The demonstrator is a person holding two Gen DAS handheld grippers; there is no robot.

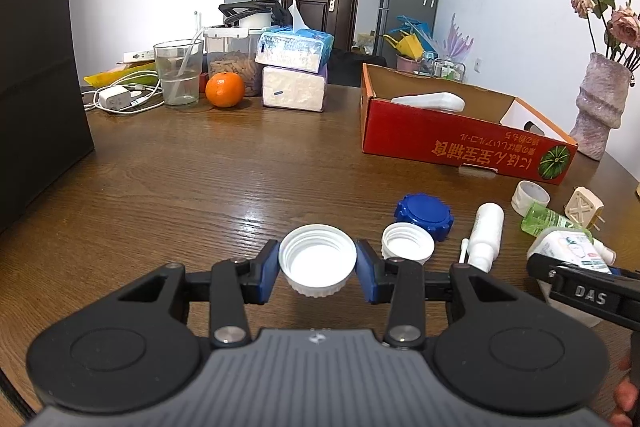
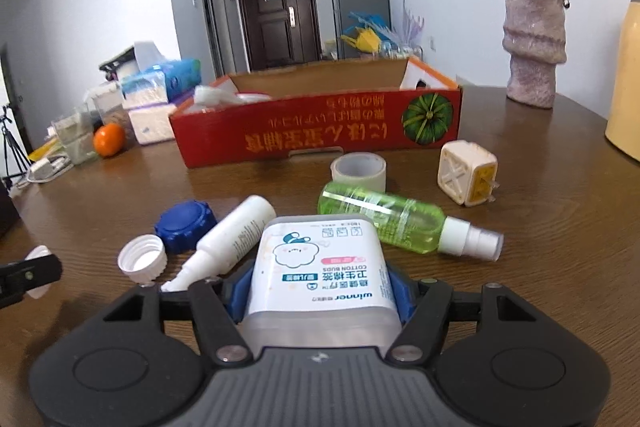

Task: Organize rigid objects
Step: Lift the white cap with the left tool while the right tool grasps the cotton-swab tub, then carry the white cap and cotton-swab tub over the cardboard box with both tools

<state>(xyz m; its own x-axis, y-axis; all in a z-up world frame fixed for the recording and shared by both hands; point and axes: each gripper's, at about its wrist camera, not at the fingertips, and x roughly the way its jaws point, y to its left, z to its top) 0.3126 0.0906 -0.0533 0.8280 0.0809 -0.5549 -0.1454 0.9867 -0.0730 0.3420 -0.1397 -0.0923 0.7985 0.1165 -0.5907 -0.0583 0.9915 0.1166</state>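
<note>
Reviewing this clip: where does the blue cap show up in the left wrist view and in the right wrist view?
Left wrist view: blue cap lies right of centre on the table, just behind the smaller white cap.
Right wrist view: blue cap lies lower left, touching the white bottle.
Shared landmark: the red cardboard box, behind the cap in both.
</note>
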